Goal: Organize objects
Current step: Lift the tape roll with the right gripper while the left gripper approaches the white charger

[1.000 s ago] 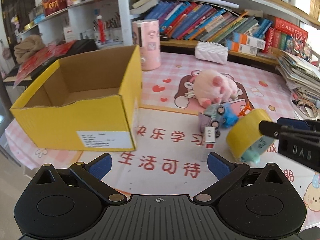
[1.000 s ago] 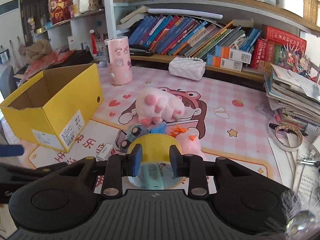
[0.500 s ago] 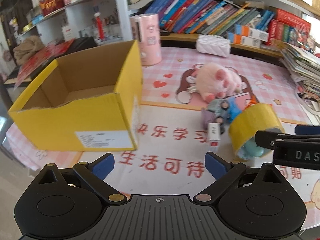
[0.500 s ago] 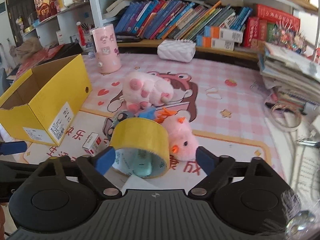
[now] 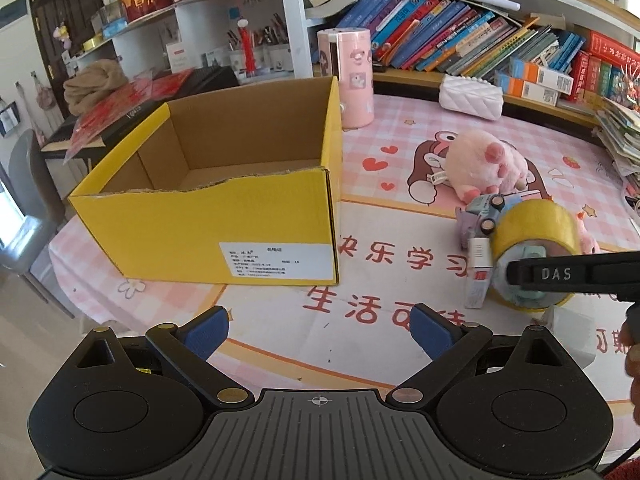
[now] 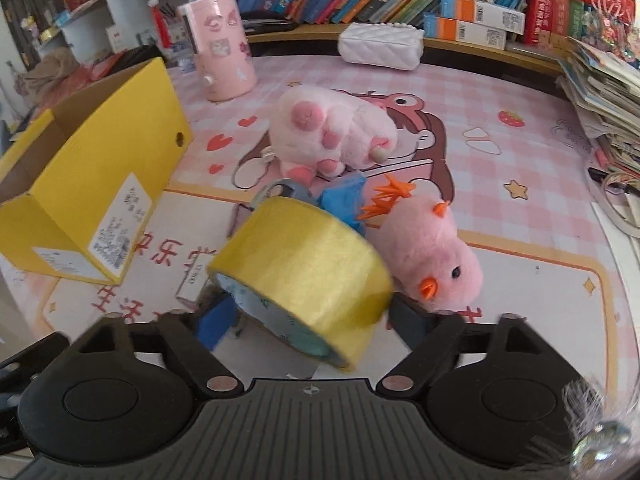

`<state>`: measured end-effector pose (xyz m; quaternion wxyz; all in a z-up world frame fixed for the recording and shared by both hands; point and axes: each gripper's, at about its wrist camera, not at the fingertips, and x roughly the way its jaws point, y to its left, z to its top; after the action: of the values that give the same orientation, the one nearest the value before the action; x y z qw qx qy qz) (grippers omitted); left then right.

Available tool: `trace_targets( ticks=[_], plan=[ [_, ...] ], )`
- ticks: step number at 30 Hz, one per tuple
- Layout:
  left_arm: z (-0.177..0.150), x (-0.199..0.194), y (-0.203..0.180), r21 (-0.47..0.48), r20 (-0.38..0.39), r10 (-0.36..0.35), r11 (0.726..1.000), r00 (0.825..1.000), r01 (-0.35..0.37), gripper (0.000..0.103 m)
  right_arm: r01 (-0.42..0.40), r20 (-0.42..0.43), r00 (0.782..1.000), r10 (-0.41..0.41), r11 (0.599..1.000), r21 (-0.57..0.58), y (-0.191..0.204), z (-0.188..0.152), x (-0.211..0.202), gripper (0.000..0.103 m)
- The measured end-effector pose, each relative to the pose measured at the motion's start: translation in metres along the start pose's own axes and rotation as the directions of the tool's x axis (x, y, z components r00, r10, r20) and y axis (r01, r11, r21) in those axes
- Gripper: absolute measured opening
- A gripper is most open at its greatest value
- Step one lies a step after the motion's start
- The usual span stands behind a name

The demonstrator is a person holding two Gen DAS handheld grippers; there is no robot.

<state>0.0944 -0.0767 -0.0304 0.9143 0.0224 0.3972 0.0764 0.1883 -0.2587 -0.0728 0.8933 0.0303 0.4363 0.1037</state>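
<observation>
Yellow tape roll [image 6: 304, 276] sits tilted on the bench [image 6: 520, 184], leaning against the little pile of toys, and my right claw [image 6: 308, 320] is straddling it. Its jaws are closing, with the roll between them; from the right wrist view I cannot see the pads [image 6: 214, 320] pressing on the roll yet, so I count it as not gripped. My left claw [image 5: 320, 332] hangs spread wide and empty over the near part of the bench, in front of the yellow cardboard box [image 5: 224, 216].

I judge the step in hand to be the pick-up of the tape roll, with the box as the likely place for it. The box stands open, well off to the left of the pile, and what I can see of its inside is bare.

Just behind the roll lie a pink chick plush [image 6: 432, 256], a toy car [image 5: 486, 212] and a small white carton [image 5: 478, 276], with a bigger pink paw plush [image 6: 332, 132] further back.

Next I need the jaws to finish closing squarely across the roll's width. Since it leans, it could roll or slip out sideways, so I'd seat the pads low on both faces before lifting, and lift straight up to avoid dragging the chick or the carton along.
</observation>
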Motion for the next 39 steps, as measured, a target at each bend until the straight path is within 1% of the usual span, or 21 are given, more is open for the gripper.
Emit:
trace_targets(
  ticks=[1,3,4,7,10,13,14,16,18,20,23,27,29,32,34,36,39],
  plan=[
    [0.001,0.000,-0.001,0.000,0.002,-0.004,1.000,1.000,0.004,0.098,-0.005,-0.003,1.000,0.005,1.000,0.006,-0.003,0.002,0.000,0.047],
    [0.002,0.002,-0.003,0.002,0.003,-0.015,1.000,1.000,0.015,0.098,-0.027,0.006,1.000,0.027,0.999,0.019,-0.008,0.004,-0.002,0.034],
    [0.002,0.002,-0.004,0.005,0.004,-0.021,1.000,1.000,0.021,0.098,-0.029,0.008,1.000,0.029,0.999,0.019,-0.010,0.005,-0.003,0.030],
    [0.003,0.002,-0.008,0.016,0.010,-0.039,0.999,0.999,0.039,0.098,-0.023,0.011,1.000,0.022,1.000,0.020,-0.013,0.004,-0.005,0.023],
    [0.003,0.003,-0.011,0.021,0.011,-0.048,0.999,0.999,0.048,0.098,-0.025,0.022,0.999,0.024,0.999,0.042,-0.019,0.003,-0.008,0.019],
    [0.003,0.002,-0.011,0.019,0.014,-0.051,0.999,0.999,0.050,0.098,-0.047,0.077,0.996,0.040,0.995,0.091,-0.026,0.004,-0.018,0.015],
    [0.003,0.002,-0.011,0.018,0.015,-0.051,0.999,0.999,0.051,0.098,-0.064,0.104,0.993,0.053,0.993,0.104,-0.028,0.006,-0.023,0.014],
    [0.003,0.001,-0.012,0.018,0.019,-0.053,0.998,0.998,0.053,0.098,-0.130,0.159,0.981,0.106,0.981,0.144,-0.033,0.008,-0.032,0.014],
    [0.003,0.001,-0.012,0.018,0.022,-0.057,0.998,0.998,0.057,0.098,-0.151,0.181,0.976,0.122,0.976,0.158,-0.036,0.012,-0.038,0.013],
    [0.003,0.000,-0.013,0.019,0.025,-0.062,0.998,0.998,0.062,0.098,-0.154,0.176,0.977,0.123,0.972,0.179,-0.040,0.015,-0.043,0.013],
    [0.003,0.000,-0.017,0.024,0.030,-0.079,0.997,0.996,0.078,0.098,-0.175,0.164,0.977,0.138,0.954,0.244,-0.052,0.018,-0.052,0.013],
    [0.005,0.001,-0.028,0.041,0.030,-0.110,0.993,0.994,0.109,0.098,-0.159,0.200,0.974,0.106,0.950,0.269,-0.067,0.015,-0.072,0.013],
    [0.005,0.001,-0.036,0.055,0.033,-0.131,0.990,0.991,0.129,0.098,-0.137,0.209,0.975,0.074,0.942,0.307,-0.077,0.010,-0.080,0.013],
    [0.004,0.001,-0.049,0.082,0.034,-0.172,0.982,0.985,0.168,0.098,-0.084,0.219,0.976,0.006,0.934,0.346,-0.090,0.002,-0.090,0.013],
    [0.003,0.000,-0.059,0.104,0.030,-0.203,0.975,0.979,0.199,0.098,-0.048,0.219,0.975,-0.037,0.926,0.374,-0.099,-0.005,-0.095,0.013],
    [0.001,0.001,-0.069,0.125,0.018,-0.235,0.965,0.972,0.231,0.098,-0.026,0.220,0.973,-0.065,0.922,0.387,-0.106,-0.011,-0.100,0.013],
    [-0.003,0.002,-0.085,0.165,-0.003,-0.283,0.946,0.959,0.280,0.098,-0.003,0.214,0.973,-0.088,0.920,0.392,-0.112,-0.019,-0.105,0.013]
  ],
)
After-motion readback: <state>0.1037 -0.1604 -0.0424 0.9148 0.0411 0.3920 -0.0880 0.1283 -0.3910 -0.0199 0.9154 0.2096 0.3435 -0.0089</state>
